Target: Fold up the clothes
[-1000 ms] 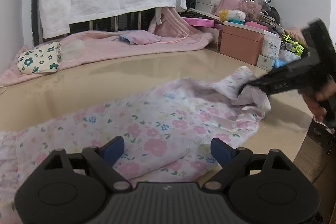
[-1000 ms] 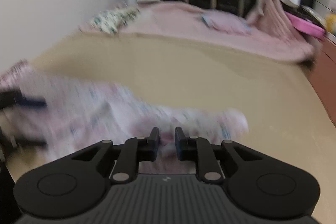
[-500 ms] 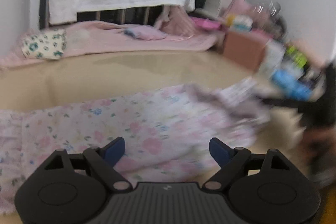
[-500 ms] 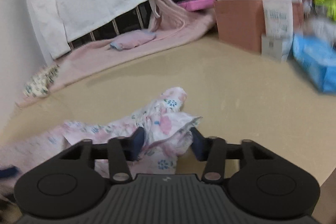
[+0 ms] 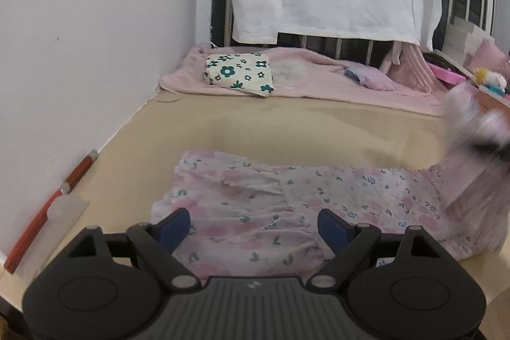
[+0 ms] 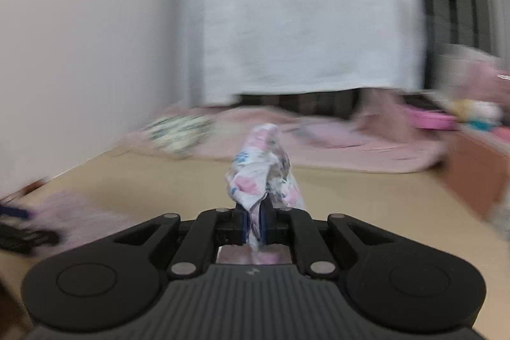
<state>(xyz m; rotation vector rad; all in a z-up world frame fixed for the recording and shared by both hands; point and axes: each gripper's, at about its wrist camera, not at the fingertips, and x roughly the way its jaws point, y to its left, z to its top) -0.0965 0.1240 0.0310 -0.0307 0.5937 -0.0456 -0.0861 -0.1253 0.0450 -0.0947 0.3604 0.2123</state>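
The floral garment [image 5: 287, 206] is spread, not yet folded, on the tan surface [image 5: 255, 129], one end clamped in the right claw [image 6: 254, 223], whose jaws have just been closing on it. The left claw [image 5: 254, 227] is held released above the cloth. Folding seems barely begun, though blur obscures the lifted end; no writing can be read.
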